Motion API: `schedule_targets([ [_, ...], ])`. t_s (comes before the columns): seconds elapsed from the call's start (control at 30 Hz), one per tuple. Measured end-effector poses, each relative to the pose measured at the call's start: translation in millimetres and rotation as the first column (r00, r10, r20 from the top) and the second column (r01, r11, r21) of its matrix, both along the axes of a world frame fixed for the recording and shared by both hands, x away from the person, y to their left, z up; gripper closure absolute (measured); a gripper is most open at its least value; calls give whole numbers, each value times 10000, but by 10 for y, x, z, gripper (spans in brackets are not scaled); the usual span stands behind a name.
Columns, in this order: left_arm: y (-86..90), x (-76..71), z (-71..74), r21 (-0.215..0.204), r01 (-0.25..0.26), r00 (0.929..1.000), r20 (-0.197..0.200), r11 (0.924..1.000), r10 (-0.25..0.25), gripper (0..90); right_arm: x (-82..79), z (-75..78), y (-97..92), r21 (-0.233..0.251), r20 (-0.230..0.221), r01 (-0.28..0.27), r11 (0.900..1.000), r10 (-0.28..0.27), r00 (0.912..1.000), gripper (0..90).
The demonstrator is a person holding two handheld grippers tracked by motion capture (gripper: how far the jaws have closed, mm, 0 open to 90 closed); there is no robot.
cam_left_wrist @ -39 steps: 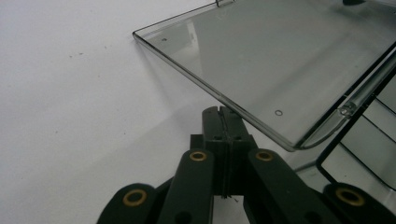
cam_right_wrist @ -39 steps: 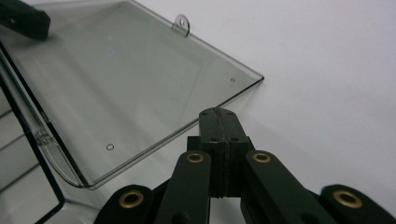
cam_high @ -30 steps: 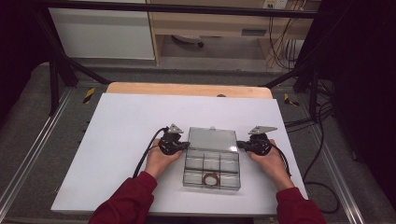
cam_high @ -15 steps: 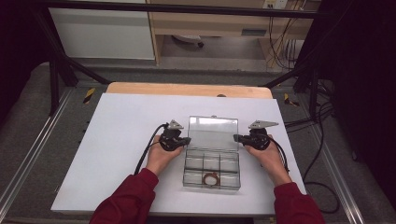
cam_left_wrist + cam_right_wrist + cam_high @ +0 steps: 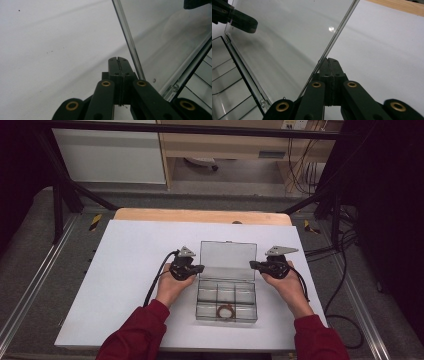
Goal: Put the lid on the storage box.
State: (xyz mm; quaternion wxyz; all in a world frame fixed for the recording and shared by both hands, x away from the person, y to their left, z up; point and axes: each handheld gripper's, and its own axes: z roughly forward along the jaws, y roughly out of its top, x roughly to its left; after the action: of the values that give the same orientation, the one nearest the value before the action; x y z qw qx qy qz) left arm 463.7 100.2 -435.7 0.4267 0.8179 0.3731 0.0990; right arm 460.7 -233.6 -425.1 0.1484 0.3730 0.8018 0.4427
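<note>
On white table (image 5: 125, 270): clear box (image 5: 227, 292).

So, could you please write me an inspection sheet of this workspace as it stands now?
Surface: white sheet on a wooden table, a few dark specks.
Job's things: clear plastic compartment box, its lid raised open; a brownish ring-shaped item in a front compartment.
Clutter: nothing seen.
Grippers: left gripper and right gripper flank the lid, fingers shut beside its side edges; contact cannot be told.
Cables: one black cable trails from the left gripper, another from the right.
Surroundings: dark metal frame, white cabinet, wires on the floor.
</note>
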Motion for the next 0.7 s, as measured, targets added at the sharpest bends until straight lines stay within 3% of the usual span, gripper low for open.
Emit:
schedule_targets([
  [0.7,14,-31,104,-290,-44,9998,189,9996,49,900,-36,90,48,160,36,-186,9997,186,9998,900],
])
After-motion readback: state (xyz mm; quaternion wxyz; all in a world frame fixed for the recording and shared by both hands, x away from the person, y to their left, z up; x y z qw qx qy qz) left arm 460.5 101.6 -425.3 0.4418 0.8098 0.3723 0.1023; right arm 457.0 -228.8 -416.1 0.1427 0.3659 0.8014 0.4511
